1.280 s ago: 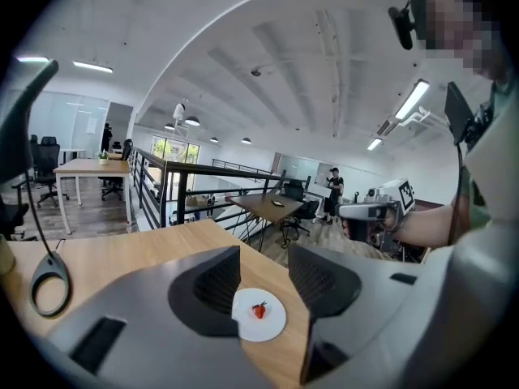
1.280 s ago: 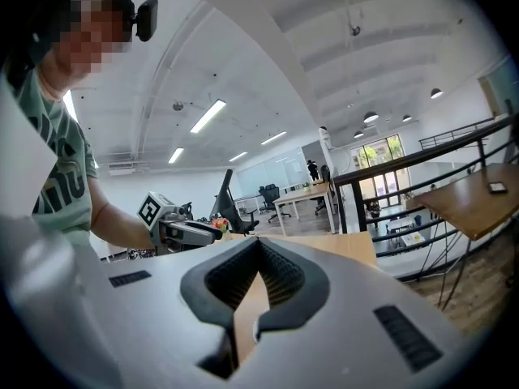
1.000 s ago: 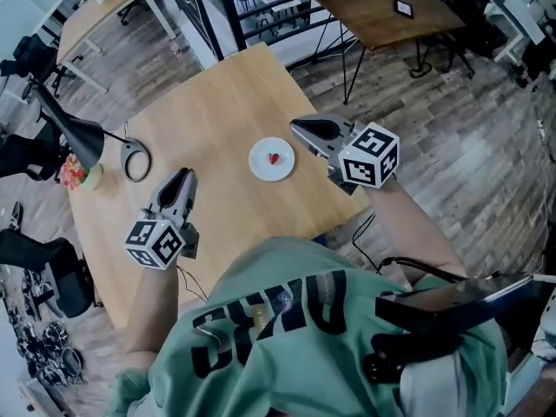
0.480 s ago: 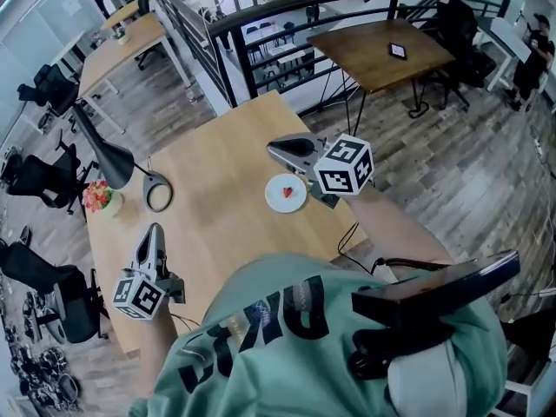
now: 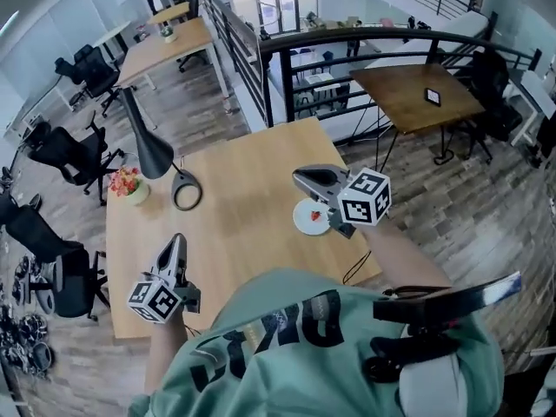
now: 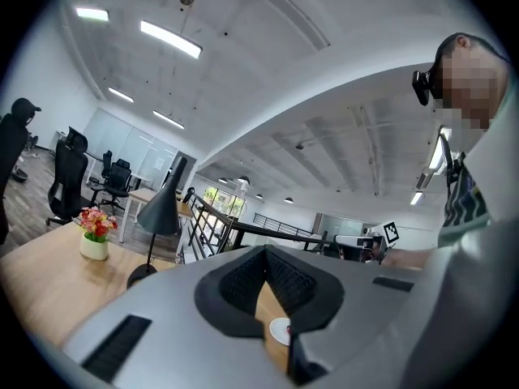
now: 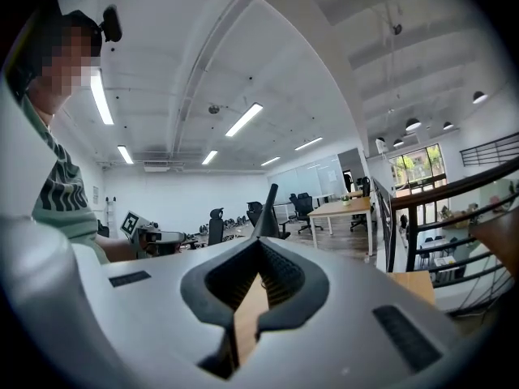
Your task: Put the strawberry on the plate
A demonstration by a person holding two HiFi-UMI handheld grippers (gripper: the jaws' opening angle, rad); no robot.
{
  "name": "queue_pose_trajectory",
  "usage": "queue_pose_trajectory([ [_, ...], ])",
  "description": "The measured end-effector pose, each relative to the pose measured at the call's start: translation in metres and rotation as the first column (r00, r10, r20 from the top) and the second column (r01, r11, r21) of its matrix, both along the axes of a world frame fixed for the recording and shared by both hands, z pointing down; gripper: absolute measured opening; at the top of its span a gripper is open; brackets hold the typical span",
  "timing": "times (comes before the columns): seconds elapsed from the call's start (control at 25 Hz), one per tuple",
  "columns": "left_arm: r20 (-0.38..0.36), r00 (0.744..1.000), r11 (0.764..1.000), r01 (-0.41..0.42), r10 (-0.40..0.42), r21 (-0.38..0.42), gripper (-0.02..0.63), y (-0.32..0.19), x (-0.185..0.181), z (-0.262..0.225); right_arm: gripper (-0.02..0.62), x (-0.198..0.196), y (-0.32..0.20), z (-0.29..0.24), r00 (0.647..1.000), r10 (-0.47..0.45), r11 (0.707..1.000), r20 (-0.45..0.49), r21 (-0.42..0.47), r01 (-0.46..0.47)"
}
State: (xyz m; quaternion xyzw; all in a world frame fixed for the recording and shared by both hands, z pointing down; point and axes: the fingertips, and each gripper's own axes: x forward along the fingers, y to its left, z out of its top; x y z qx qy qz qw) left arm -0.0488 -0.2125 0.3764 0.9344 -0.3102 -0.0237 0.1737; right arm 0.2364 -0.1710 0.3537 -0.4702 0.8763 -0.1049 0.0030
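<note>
Jaws on your left gripper (image 5: 178, 242) and right gripper (image 5: 300, 176) are both pressed together, empty; strawberry (image 5: 315, 216) already sits on the plate (image 5: 301, 222) (job looks done), so back off without clipping the rim.

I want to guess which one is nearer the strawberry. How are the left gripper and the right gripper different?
The left gripper is out by the table's left side, far from the plate; the right gripper is close beside the plate holding the strawberry. The left gripper points away from the person; the right gripper points sideways, toward the left. Both have shut jaws, hold nothing, and carry a marker cube.
</note>
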Motion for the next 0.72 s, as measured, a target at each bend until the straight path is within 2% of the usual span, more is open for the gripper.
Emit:
queue_pose_trajectory([
  [0.16, -0.002, 1.000, 0.999, -0.030, 0.030, -0.029, 0.005, 0.000, 0.011, 0.015, 0.004, 0.001, 0.003, 0.013, 1.000, 0.010, 1.000, 0.005, -0.020, -0.010],
  [0.44, -0.002, 0.998, 0.998, -0.056, 0.056, -0.033, 0.005, 0.008, 0.029, 0.007, 0.005, 0.015, -0.001, 0.009, 1.000, 0.008, 1.000, 0.010, -0.014, -0.008],
  [0.72, -0.031, 0.999, 0.999, 0.033, -0.034, -0.025, 0.005, 0.007, 0.021, 0.009, 0.004, 0.012, -0.029, 0.002, 0.997, -0.079, 0.997, -0.015, -0.004, 0.079],
])
